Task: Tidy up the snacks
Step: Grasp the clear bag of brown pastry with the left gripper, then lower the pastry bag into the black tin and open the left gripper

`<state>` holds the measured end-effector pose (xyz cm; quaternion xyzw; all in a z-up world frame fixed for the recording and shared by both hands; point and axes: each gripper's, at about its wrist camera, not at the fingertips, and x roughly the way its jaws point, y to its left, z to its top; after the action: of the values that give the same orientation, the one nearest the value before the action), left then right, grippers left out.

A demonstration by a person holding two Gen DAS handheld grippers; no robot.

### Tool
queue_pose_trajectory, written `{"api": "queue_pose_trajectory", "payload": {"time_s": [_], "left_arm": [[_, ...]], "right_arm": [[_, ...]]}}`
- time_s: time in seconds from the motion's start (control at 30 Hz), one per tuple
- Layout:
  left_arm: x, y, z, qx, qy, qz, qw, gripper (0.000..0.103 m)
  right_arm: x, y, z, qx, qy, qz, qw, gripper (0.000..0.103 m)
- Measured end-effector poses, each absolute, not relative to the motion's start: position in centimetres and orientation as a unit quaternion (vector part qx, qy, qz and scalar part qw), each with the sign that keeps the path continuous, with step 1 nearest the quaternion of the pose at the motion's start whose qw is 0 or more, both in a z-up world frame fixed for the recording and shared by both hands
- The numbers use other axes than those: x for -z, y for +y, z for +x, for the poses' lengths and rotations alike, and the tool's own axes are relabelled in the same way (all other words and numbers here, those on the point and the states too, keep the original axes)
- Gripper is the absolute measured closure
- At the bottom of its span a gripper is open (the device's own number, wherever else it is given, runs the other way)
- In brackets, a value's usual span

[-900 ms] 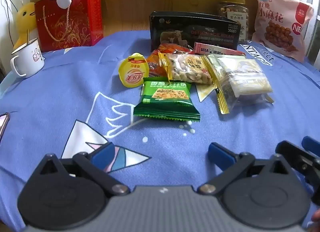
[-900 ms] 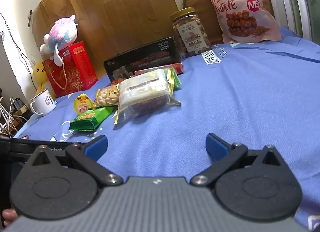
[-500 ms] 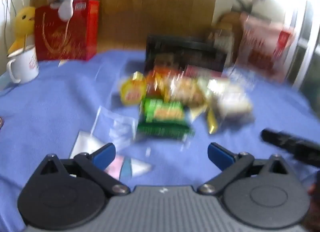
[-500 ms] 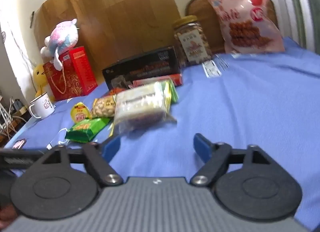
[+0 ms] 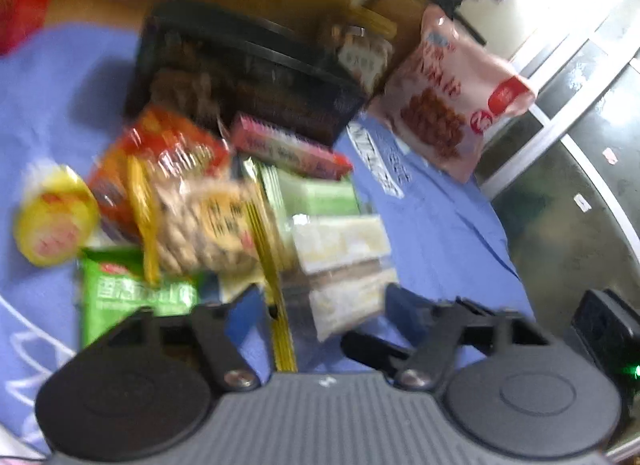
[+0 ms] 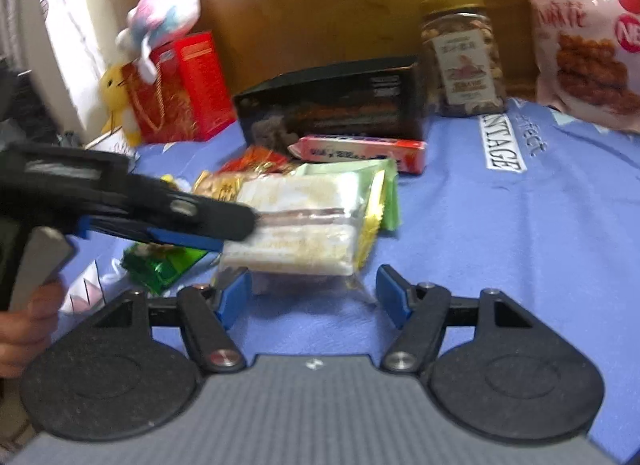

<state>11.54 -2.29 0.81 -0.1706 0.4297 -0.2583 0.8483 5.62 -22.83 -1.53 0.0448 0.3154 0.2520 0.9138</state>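
Right in front of both tools, on the blue cloth: a heap of snacks. Left gripper held wide, blue pads spread, nothing between them but the near end of the clear cake pack; touching or not, hard to tell in the blur. Right gripper held wide too, with the same clear cake pack just past its tips and not pinched. Seen from the right one, the left gripper reaching in from the left side, its tips over that pack.

Left of the left tool's tips: a green packet flat on the cloth. A bit farther: a peanut bag lying partly on the green one, and a yellow jelly cup off to the left. Behind the peanuts: a red wrapper. Past the cake pack: a pale green packet, then a pink bar.

Farther still: a long black box lying on its side. Far back and to the right: a nut jar standing up, and a big pink bag leaning up. Far back on the left: a red gift bag with a soft toy on top.
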Motion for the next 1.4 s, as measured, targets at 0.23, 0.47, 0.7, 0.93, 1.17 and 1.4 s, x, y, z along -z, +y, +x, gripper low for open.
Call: {"api": "queue_pose_trajectory", "payload": {"time_s": [0.23,0.47,0.7,0.93,1.17,1.4], "left_arm": [[-2.3,-2.6,8.4,0.265,0.417,-0.16,0.855,0.055],[-7.5,-1.0,10.0,0.262,0.341,-0.161,0.888,0.055],[-8.8,0.0,20.3,0.246,0.319,-0.195,0.894,0.053],[-5.8,-0.3,25.9,0.208,0.338,-0.218,0.892,0.048],[-7.7,2.1,20.8,0.229,0.295,-0.207,0.904,0.041],[-6.5,7.2,11.9,0.213,0.308,-0.205,0.904,0.039]], "right_arm": [[0.2,-21.6,3.1,-0.252,0.309,0.028,0.917,0.049],[-4.1,-21.3,6.0,-0.254,0.234,0.065,0.936,0.05],[-5.4,-18.4,15.0,-0.212,0.174,0.021,0.962,0.049],[-2.5,-16.5,18.4,-0.183,0.168,-0.037,0.968,0.039],[-3.2,-20.8,14.9,-0.224,0.2,0.071,0.951,0.041],[-1.3,-22.1,11.5,-0.308,0.308,0.166,0.884,0.069]]}}
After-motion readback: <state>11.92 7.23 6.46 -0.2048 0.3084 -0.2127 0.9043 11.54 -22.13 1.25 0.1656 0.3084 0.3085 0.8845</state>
